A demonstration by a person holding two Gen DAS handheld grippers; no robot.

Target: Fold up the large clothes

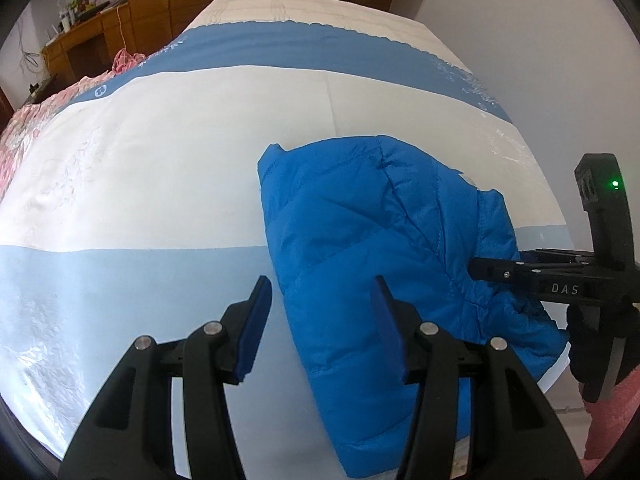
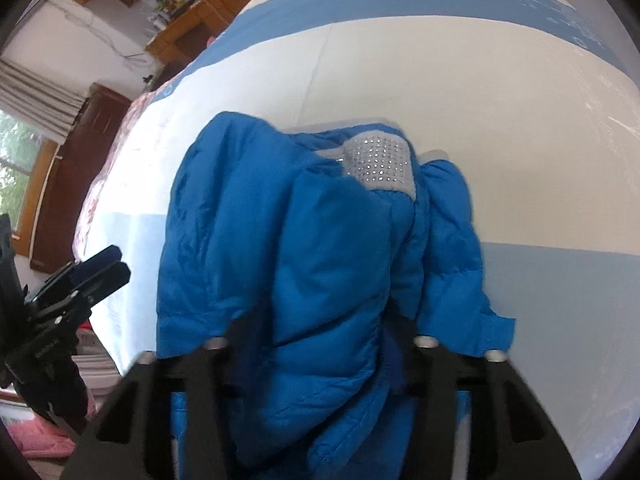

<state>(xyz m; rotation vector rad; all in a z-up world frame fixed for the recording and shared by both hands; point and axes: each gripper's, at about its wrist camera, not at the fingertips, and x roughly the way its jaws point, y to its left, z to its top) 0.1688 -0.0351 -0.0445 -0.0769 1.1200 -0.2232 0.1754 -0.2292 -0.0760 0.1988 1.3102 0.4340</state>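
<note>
- While the blue jacket point(image 1: 372, 248) lay bunched on the striped bedsheet point(image 1: 160, 168), near its right edge, no container was in view.
- The left gripper point(image 1: 320, 312) hung released, its jaws spread over the jacket's left edge.
- The right gripper point(image 2: 320, 336) straddled a thick fold of the jacket, grasping it.

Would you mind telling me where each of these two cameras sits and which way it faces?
Left wrist: sits on the left gripper, looking along its open fingers over the bed at the blue jacket; the right gripper enters from the right.
Right wrist: sits on the right gripper, fingers buried in the jacket; the left gripper shows at the left edge.
Shared: jacket, bed, both grippers.
</note>
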